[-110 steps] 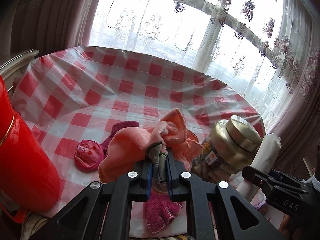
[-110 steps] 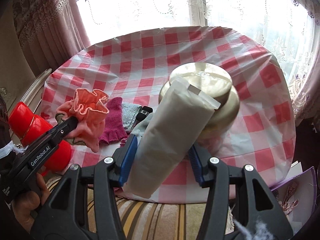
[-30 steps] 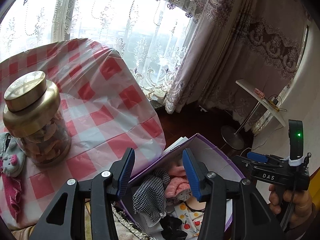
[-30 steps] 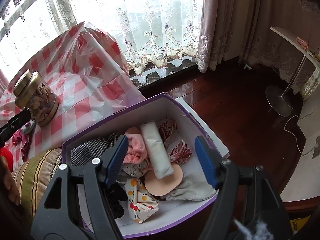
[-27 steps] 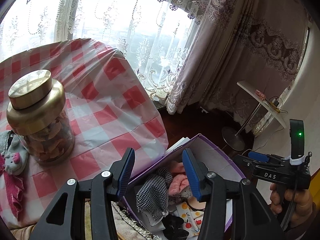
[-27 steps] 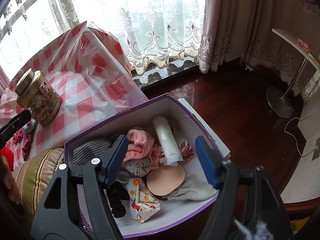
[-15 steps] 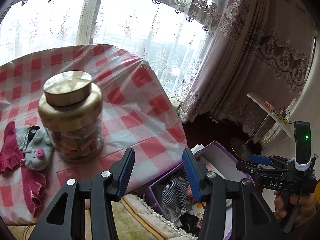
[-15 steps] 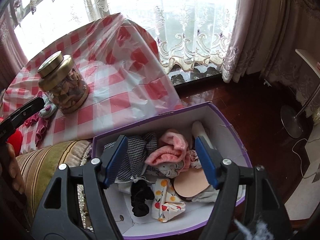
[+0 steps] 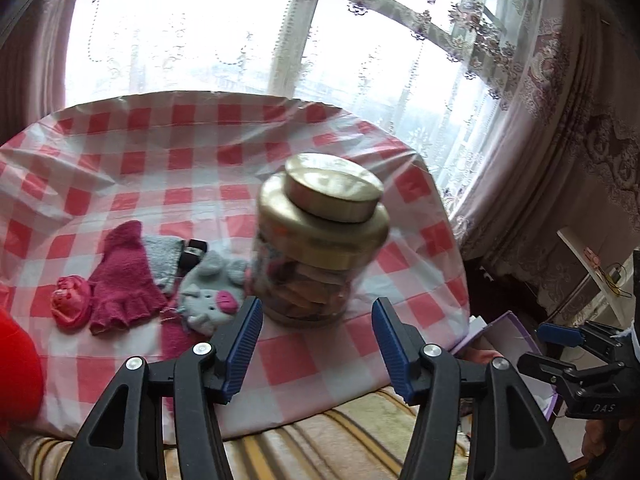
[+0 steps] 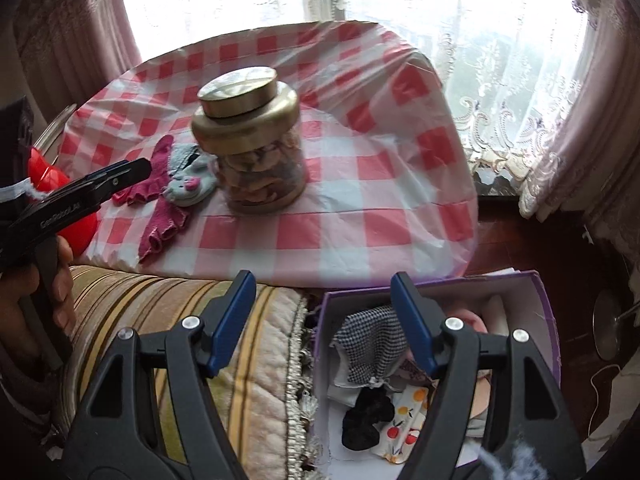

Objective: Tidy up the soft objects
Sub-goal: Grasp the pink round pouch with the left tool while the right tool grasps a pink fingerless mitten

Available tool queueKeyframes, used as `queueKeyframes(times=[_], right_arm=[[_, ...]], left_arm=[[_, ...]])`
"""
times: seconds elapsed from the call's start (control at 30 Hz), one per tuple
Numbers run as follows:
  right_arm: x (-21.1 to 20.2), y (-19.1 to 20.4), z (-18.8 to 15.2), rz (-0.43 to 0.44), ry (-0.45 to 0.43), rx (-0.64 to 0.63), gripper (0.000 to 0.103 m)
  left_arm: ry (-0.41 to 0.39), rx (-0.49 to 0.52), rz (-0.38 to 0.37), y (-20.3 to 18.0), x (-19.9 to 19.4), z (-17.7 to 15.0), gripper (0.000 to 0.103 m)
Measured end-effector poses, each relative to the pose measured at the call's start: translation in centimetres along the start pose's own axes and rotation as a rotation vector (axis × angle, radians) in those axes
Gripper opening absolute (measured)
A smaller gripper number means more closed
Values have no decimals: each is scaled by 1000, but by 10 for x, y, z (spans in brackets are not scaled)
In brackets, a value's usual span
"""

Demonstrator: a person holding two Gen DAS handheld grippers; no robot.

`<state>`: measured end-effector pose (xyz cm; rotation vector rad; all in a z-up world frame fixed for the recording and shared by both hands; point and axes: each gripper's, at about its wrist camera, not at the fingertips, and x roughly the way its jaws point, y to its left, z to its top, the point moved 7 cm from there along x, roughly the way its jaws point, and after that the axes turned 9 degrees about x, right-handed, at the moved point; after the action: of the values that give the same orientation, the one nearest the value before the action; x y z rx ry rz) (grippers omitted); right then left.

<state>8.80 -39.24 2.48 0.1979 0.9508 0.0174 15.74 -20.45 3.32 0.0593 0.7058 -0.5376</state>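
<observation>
Soft things lie on the checked tablecloth (image 9: 192, 168): a magenta glove (image 9: 122, 280), a grey mouse-face sock (image 9: 210, 294), a grey cloth (image 9: 162, 254) and a pink rose-shaped piece (image 9: 70, 300). My left gripper (image 9: 316, 344) hovers in front of the table edge, its jaws opening, nothing between them. My right gripper (image 10: 320, 320) stands open and empty above the striped cushion (image 10: 168, 320) and the purple box (image 10: 544, 312). The box holds a checked cloth (image 10: 370, 340), a black piece (image 10: 366, 420) and a fruit-print cloth (image 10: 404, 424). The same glove (image 10: 156, 172) and sock (image 10: 188, 184) show in the right wrist view.
A gold-lidded glass jar (image 9: 324, 236) stands on the table right of the soft things, also the jar (image 10: 252, 136) in the right wrist view. A red container (image 9: 16, 368) sits at the left edge. Lace curtains hang behind the table. A hand (image 10: 44, 280) holds the left gripper's handle.
Both grippers have swung left, away from the purple box and toward the table. The glove, sock and rose piece have come into the left wrist view. The left jaws stand a little wider.
</observation>
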Motion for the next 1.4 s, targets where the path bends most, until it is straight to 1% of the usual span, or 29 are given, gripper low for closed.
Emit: queueKeyframes(times=[0.07, 0.17, 0.3, 0.33, 0.4, 0.47, 0.57, 0.7, 0.83, 0.93, 1.03, 1.1, 1.2, 1.27, 1.37, 1.4], right_arm=[[4, 19, 3, 35, 15, -36, 73], [14, 50, 7, 95, 47, -98, 73], [33, 92, 7, 172, 101, -167, 74], [39, 102, 6, 186, 117, -184, 74], [52, 118, 4, 207, 152, -208, 75], [65, 134, 3, 227, 184, -224, 75], [80, 156, -1, 252, 231, -244, 75], [96, 185, -5, 282, 274, -267, 75], [117, 205, -9, 285, 324, -254, 75], [132, 214, -8, 278, 349, -251, 75], [149, 221, -8, 269, 368, -248, 75], [161, 224, -9, 255, 388, -243, 75], [177, 228, -15, 241, 427, -240, 75], [185, 230, -18, 233, 433, -245, 75], [196, 232, -20, 216, 437, -252, 75], [199, 232, -21, 209, 440, -249, 75]], left_arm=[[3, -23, 45, 26, -4, -1, 58], [30, -50, 138, 69, -8, -4, 59], [99, -96, 265, 128, -7, -10, 61], [117, -108, 287, 141, -6, -12, 61], [147, -134, 332, 167, -5, -16, 66], [188, -152, 364, 187, -1, -20, 68], [238, -170, 384, 209, 6, -25, 71], [306, -194, 384, 234, 20, -25, 76], [365, -215, 408, 260, 30, -25, 76], [402, -229, 442, 278, 36, -26, 76], [458, -213, 464, 291, 47, -30, 76], [473, -240, 454, 298, 52, -36, 76], [501, -284, 461, 308, 61, -45, 76], [521, -306, 456, 311, 68, -52, 76], [539, -334, 486, 319, 75, -62, 82], [549, -343, 493, 321, 78, -66, 82]])
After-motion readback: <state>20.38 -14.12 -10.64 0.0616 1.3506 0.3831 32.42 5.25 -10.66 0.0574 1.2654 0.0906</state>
